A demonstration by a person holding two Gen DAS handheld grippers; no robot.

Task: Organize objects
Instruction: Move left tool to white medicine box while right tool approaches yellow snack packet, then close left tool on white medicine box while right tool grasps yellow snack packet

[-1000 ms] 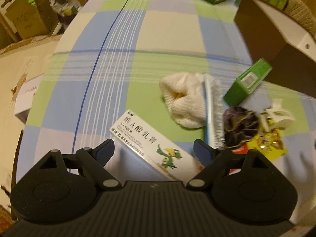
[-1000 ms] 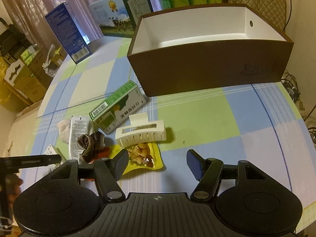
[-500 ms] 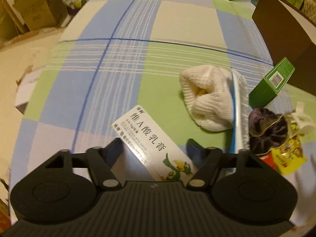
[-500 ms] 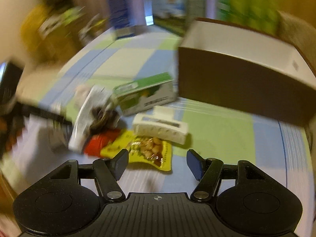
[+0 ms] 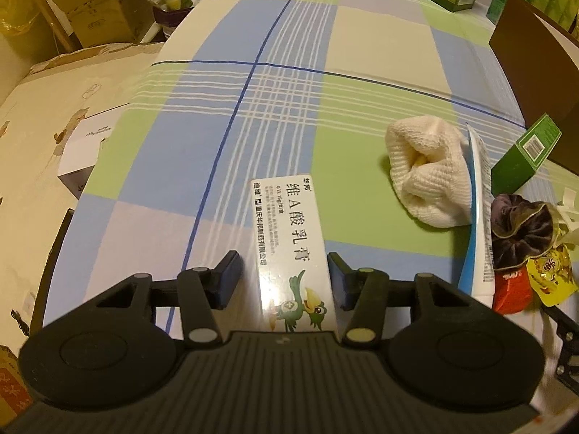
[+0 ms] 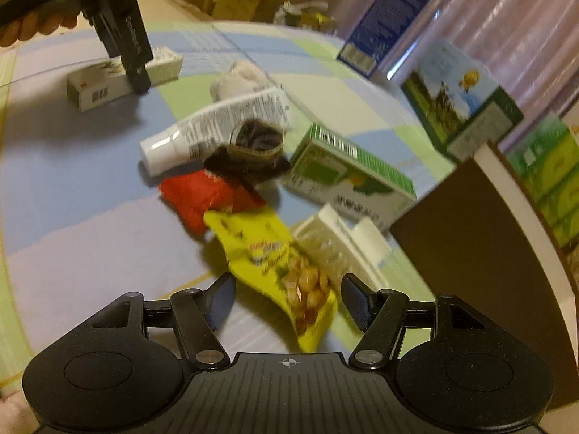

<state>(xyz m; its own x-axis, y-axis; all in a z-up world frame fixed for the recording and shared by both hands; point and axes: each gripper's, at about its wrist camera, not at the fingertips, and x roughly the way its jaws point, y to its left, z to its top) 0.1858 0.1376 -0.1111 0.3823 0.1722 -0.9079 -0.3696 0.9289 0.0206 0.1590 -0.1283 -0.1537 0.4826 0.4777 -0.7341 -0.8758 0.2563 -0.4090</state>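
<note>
My left gripper (image 5: 283, 279), fingers apart, straddles the white ointment box (image 5: 294, 249), long axis pointing straight ahead; my right gripper (image 6: 288, 302), also apart, hovers over the yellow snack packet (image 6: 278, 264).

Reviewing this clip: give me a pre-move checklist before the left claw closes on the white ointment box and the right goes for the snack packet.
1. White ointment box between the left claw fingers: ok.
2. Left claw open: ok.
3. Finger contact with the box: cannot tell.
4. Right claw open, straddling the yellow snack packet: ok.
5. White hair clip clear of the right finger: not ok, it lies close.
6. Brown box open for drop-off: cannot tell.
</note>
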